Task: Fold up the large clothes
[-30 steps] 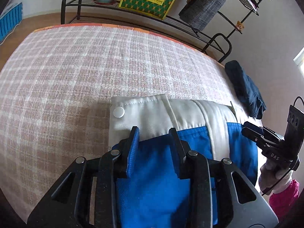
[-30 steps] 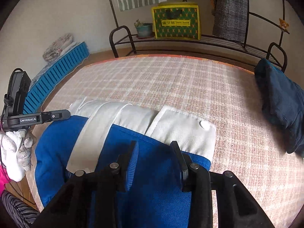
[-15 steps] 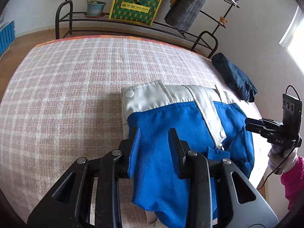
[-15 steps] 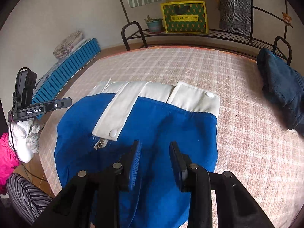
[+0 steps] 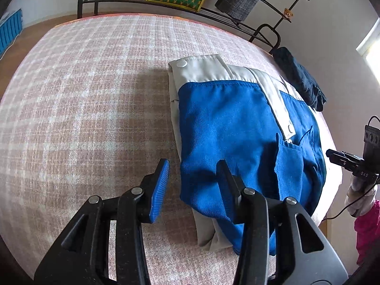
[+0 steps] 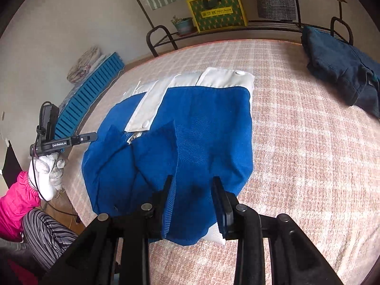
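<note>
A blue garment with white trim and snap buttons [image 5: 228, 118] lies folded on the pink plaid bed cover; it also shows in the right wrist view [image 6: 197, 128]. My left gripper [image 5: 193, 166] is open and empty, lifted above the garment's near left corner. My right gripper [image 6: 192, 185] is open and empty, above the garment's near edge. Each gripper shows at the edge of the other's view, the right one [image 5: 346, 161] beyond the garment's right side and the left one [image 6: 64, 141] off the bed's left edge.
A folded dark navy garment [image 6: 342, 68] lies at the bed's far right corner, also in the left wrist view [image 5: 299, 78]. A black metal rack [image 5: 166, 0] with a plant pot and a yellow-green box stands behind the bed. A blue slatted panel [image 6: 90, 95] lies at the left.
Both grippers have opened wider and pulled back and up from the garment. The blue cloth that was between the jaws now lies flat on the bed.
</note>
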Demonstrator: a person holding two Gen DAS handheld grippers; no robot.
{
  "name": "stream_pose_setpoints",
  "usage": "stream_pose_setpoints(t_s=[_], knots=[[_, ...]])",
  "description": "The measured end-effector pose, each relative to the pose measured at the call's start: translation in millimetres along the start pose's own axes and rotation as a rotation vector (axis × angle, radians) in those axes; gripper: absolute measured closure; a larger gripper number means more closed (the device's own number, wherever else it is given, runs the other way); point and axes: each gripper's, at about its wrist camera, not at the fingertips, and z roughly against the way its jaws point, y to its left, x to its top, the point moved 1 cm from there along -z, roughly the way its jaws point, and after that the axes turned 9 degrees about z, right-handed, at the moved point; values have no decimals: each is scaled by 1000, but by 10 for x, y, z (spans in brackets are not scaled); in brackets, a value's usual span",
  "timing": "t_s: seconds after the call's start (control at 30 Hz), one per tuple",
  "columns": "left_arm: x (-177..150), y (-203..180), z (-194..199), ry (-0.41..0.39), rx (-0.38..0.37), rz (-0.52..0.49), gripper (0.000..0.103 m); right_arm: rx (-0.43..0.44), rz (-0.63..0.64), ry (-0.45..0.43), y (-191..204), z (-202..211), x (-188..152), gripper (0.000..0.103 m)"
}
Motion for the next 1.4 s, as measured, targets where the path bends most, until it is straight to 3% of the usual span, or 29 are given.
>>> stream_pose_setpoints(t_s=[0.13, 0.2, 0.23, 0.27, 0.33, 0.53, 0.77, 0.97, 1.13, 1.23, 1.3, 1.4], knots=[[123, 388, 261, -11, -206, 270, 58, 42, -77, -79, -193, 240, 14, 66], [196, 536, 292, -13, -290, 360, 50, 42, -103, -99, -279, 247, 48, 48], [211, 591, 276, -3, -324, 395, 42, 47, -118, -106, -323, 231, 51, 35], [218, 631, 235, 18, -362, 424, 37, 61, -134, -108, -370, 197, 56, 30], [266, 646, 79, 71, -410, 473, 36, 95, -164, -92, -462, 102, 52, 30], [253, 691, -338, 187, -457, 552, 36, 188, -292, -39, -782, -254, -32, 30], [288, 614, -552, 222, -450, 514, 36, 292, -316, -30, -787, -545, -30, 30], [336, 614, -659, 228, -503, 535, 36, 364, -340, -18, -771, -713, 71, 36], [375, 512, -682, 218, -485, 478, 36, 374, -339, -27, -705, -811, 159, 36], [416, 443, -714, 209, -471, 445, 36, 379, -349, -33, -680, -881, 208, 42], [444, 392, -740, 202, -448, 430, 40, 380, -360, -37, -660, -918, 201, 48], [447, 309, -734, 181, -369, 386, 53, 361, -361, -30, -605, -973, 243, 56]])
